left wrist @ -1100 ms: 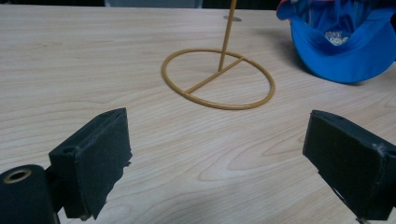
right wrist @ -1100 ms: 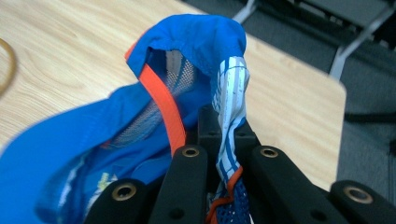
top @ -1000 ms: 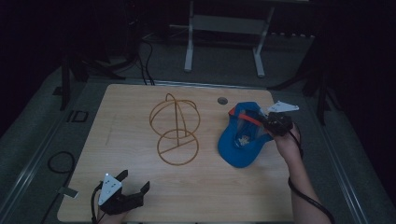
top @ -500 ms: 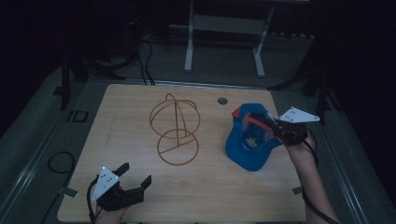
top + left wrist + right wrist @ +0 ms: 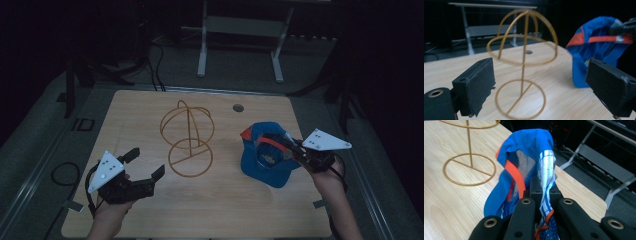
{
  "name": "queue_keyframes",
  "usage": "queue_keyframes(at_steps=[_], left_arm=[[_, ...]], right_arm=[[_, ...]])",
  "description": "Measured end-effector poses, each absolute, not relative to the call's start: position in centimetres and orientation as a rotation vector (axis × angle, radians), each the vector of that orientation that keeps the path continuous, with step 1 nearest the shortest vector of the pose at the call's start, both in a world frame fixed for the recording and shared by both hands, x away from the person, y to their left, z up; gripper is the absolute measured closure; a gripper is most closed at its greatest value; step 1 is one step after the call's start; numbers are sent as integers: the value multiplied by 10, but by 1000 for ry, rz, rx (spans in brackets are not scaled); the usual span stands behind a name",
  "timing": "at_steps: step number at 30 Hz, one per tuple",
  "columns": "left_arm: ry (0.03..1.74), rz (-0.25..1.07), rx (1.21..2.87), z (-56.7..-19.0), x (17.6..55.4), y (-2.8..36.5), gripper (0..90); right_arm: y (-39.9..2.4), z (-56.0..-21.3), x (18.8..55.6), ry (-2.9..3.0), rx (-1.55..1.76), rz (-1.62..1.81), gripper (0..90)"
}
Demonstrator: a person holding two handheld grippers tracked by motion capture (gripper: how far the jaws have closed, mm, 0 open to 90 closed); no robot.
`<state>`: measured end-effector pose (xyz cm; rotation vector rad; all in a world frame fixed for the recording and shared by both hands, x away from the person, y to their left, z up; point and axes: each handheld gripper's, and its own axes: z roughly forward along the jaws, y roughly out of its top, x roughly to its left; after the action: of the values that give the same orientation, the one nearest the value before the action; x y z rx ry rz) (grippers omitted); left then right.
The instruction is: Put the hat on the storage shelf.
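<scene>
Lifted and drawn toward the table's right edge since a second ago: blue fabric cap with orange trim (image 5: 264, 160), now hanging open-side up from the right gripper (image 5: 295, 149), and tilted more steeply than before. Clamped tight on the cap's striped back band, jaws nearly together, mesh lining bunched between them in the right gripper view (image 5: 541, 195). Crept a little forward too, the left gripper (image 5: 145, 167), hovering over the near left of the pale wooden table (image 5: 225, 210), jaws spread wide and holding nothing, aimed at the gold wire hat stand with domed top and ring base (image 5: 522, 65). Standing upright mid-table, well apart from the cap and untouched. Carrying step in hand, by the look of it: cap picked up, not yet over the stand. Next, probably, a swing leftward and up above the wire dome (image 5: 187, 122), crown turned uppermost, then a gentle lowering; perhaps a steadying pinch on the stand's stem from the free gripper, since that light frame could tip.
</scene>
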<state>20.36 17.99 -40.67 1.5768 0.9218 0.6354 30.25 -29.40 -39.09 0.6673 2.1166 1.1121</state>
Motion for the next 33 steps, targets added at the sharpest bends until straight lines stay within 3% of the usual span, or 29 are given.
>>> queue_keyframes(at_steps=[14,33], left_arm=[[717,602,1667,-359,233,119,118],[558,437,1747,-359,259,36,148]], right_arm=[[-288,-381,283,2128,595,1148,876],[-269,-352,266,2130,485,1190,876]])
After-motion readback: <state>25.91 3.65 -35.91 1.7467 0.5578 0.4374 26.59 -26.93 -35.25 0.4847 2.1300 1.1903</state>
